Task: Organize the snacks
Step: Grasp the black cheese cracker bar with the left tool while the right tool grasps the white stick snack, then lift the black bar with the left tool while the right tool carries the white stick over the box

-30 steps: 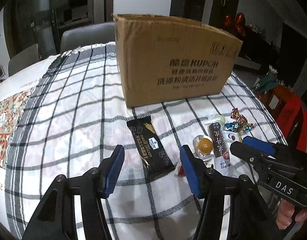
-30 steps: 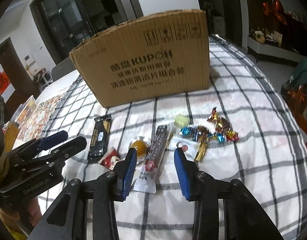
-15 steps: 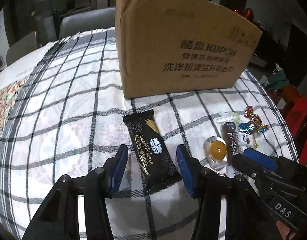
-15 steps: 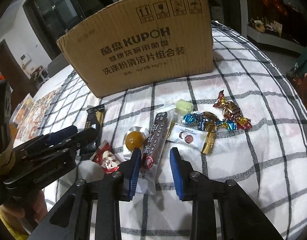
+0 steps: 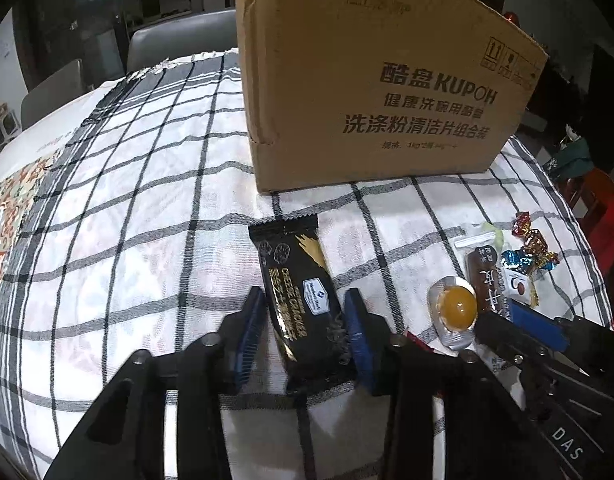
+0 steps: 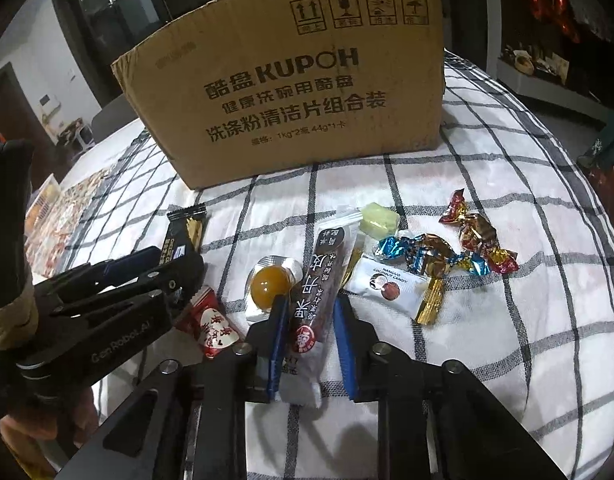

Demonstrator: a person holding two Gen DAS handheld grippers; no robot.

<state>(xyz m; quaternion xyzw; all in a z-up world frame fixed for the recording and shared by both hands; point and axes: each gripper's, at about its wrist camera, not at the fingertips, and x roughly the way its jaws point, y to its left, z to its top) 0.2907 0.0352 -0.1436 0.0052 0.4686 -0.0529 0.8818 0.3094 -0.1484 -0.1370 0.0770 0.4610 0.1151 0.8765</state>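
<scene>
A black cheese cracker packet lies on the checked cloth, its near end between the blue pads of my open left gripper, with gaps on both sides. A long brown snack bar lies between the pads of my open right gripper, not squeezed. The cracker packet also shows in the right wrist view, beside the left gripper. The brown bar and the right gripper show in the left wrist view.
A tall cardboard box stands behind the snacks, also in the left wrist view. An orange jelly cup, a red packet, a white coconut candy, a green sweet and foil candies lie around.
Both grippers have moved forward and down. The left now straddles the cracker packet, the right straddles the brown bar. Both jaws have narrowed.
</scene>
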